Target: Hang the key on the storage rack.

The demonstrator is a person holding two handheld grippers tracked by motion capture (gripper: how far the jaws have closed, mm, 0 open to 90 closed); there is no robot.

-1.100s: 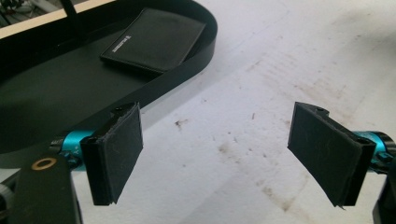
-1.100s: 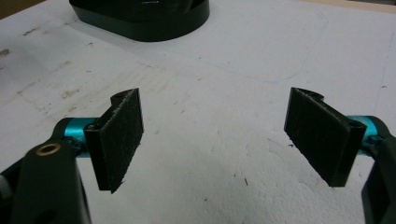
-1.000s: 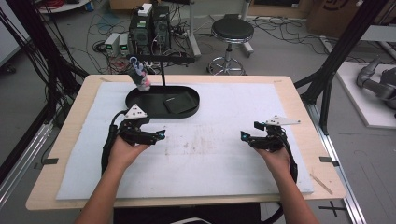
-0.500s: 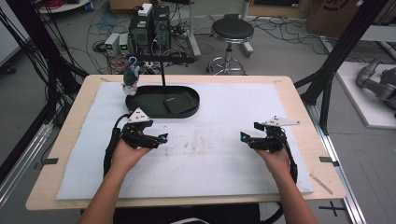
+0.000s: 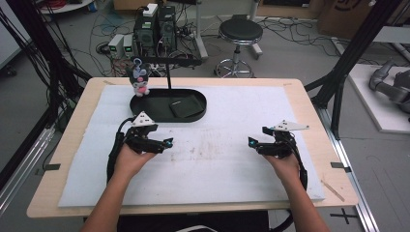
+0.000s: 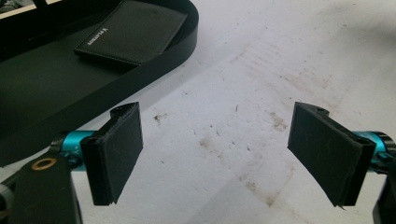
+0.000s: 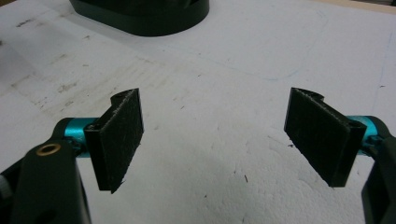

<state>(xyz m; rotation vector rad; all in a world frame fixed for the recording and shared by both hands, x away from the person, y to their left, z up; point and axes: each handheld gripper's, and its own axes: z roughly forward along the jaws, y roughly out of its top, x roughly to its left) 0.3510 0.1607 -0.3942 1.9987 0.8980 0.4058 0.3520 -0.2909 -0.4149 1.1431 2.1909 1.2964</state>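
A black oval tray [image 5: 145, 109] lies at the back left of the white mat, with a flat black wallet [image 5: 183, 107] inside it. From a black stand [image 5: 168, 72] rising out of the tray hangs a small plush toy [image 5: 139, 77]. My left gripper [image 5: 167, 143] rests on the mat just in front of the tray, open and holding nothing. Its own view has the wallet [image 6: 133, 32] and tray rim [image 6: 140, 74] beyond the wide-apart jaws [image 6: 219, 154]. My right gripper [image 5: 251, 142] rests open on the mat at the right, its jaws [image 7: 219, 144] bare, with the tray [image 7: 140, 18] far ahead.
A stained white foam mat [image 5: 217, 159] covers most of the wooden table [image 5: 67, 145]. Black frame posts [image 5: 338, 77] stand at the table's right and left sides. A stool [image 5: 240, 34] and computer boxes [image 5: 154, 29] stand on the floor behind.
The hanging plush toy has swung left and then a little back to the right. Both hands and grippers stay where they were.
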